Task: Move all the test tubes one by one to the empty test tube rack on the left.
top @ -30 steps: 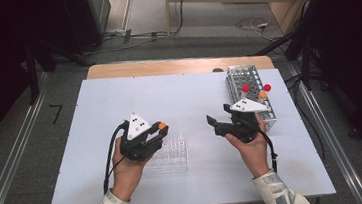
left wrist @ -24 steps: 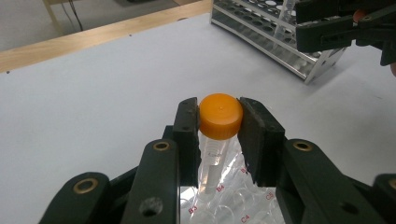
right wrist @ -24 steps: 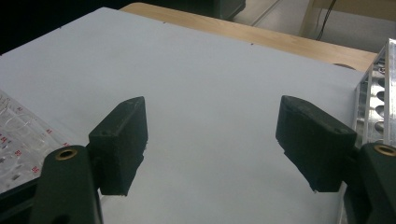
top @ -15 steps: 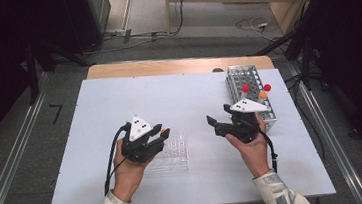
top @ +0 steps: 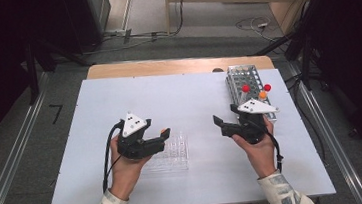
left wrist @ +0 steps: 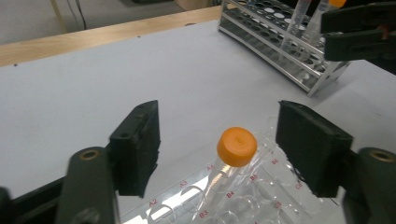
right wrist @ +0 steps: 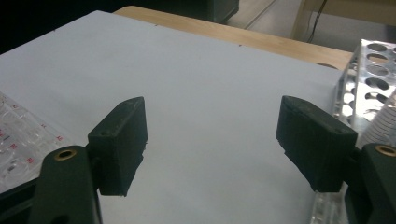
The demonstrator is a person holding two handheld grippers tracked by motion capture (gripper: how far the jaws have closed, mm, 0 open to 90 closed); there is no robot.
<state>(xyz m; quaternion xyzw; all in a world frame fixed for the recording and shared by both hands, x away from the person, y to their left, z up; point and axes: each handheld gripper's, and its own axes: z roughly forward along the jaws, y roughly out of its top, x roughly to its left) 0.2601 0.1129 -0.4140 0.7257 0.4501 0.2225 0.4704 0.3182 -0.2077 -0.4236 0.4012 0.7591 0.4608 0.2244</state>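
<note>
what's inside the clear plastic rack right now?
One orange-capped clear tube stands in the clear plastic rack, between the left tool's open jaws. Visible neighbouring wells look empty; the near part is out of frame.

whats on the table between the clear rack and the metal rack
Bare white table apart from the right hand-held gripper hovering there in the high view, between the clear rack and the metal rack.

White table (top: 178, 92) — a clear rack (top: 171, 155) and a metal rack (top: 247, 78) rest on it
</note>
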